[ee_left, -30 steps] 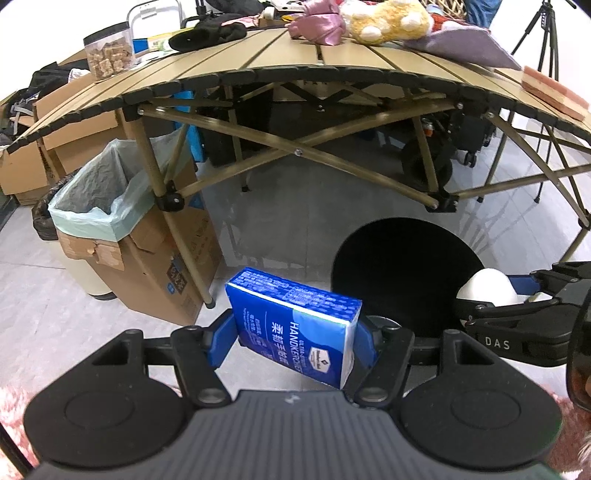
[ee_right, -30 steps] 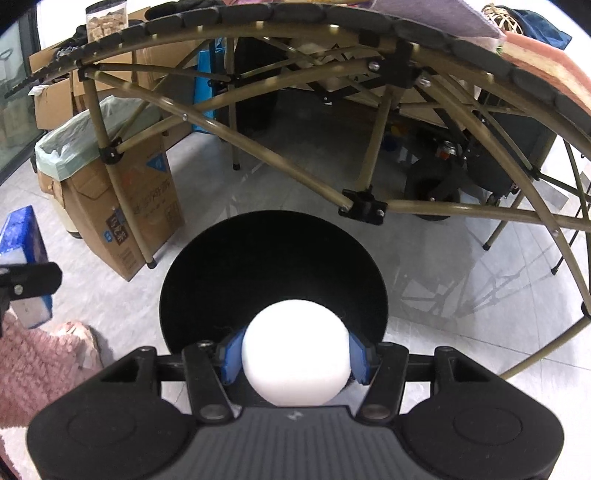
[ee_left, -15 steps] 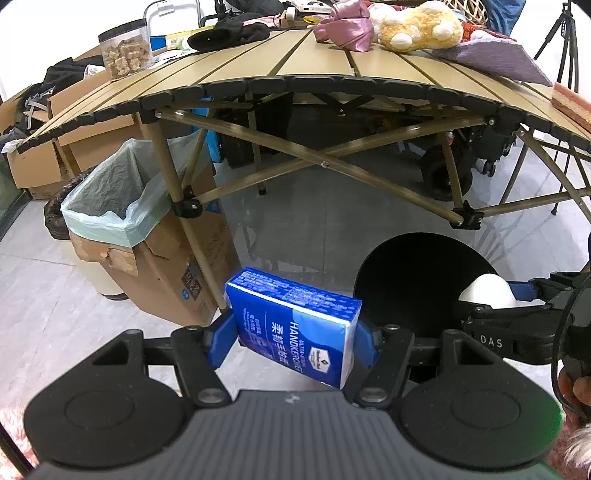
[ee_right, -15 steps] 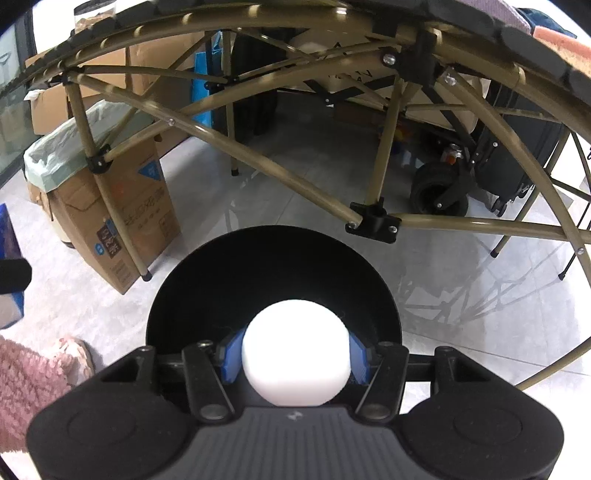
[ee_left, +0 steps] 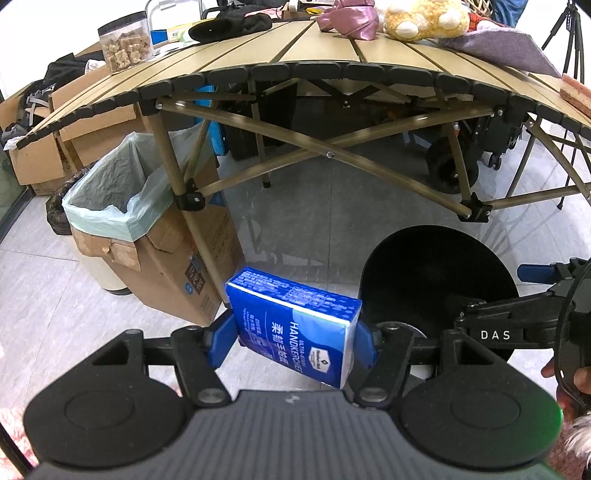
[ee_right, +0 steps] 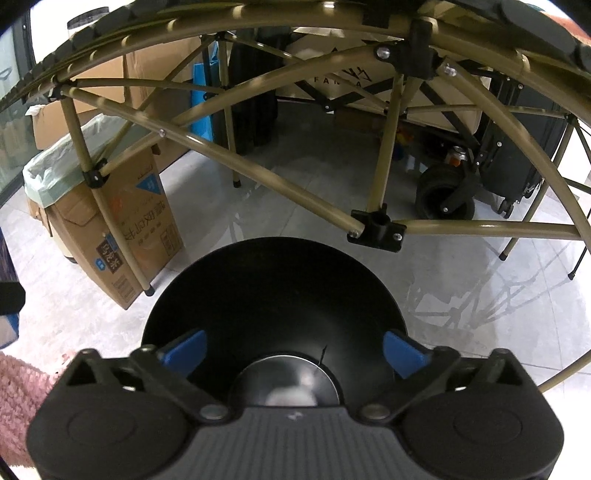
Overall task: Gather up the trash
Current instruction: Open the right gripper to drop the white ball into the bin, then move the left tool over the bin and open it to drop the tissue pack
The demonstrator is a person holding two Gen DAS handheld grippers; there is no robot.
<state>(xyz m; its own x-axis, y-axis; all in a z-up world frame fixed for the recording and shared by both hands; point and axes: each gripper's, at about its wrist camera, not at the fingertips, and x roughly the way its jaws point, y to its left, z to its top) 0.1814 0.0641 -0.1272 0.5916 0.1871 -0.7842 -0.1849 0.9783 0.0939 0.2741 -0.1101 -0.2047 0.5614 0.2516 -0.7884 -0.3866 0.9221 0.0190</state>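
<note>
Two tools show here. Nearest in the left wrist view, the left tool [ee_left: 293, 338] is clamped on a blue tissue pack [ee_left: 295, 325], its blue pads pressing the pack's two short sides; the pack sits tilted, one corner dipping toward the camera. This tool points downward at the tiled floor [ee_left: 325, 221], beside the black bin [ee_left: 436, 280].

The right tool [ee_right: 295, 349] hangs directly over that black bin [ee_right: 269, 295], angled down into its mouth. Its jaws are opening and stand wide apart, with nothing between the blue fingers [ee_right: 184, 349]. Low in the bin, a pale round shape [ee_right: 290, 397] shows blurred just above the tool's body; whether it is the trash itself I cannot tell. In the left wrist view the right tool [ee_left: 535, 295] reaches in from the right edge over the bin's rim.

Farther off, a cardboard box lined with a pale green bag [ee_left: 118, 199] stands beside a leg of the folding surface [ee_left: 332, 51]. On that surface lie a clear jar of snacks [ee_left: 125, 46], a dark cloth [ee_left: 229, 27] and a yellow plush toy [ee_left: 421, 18].
</note>
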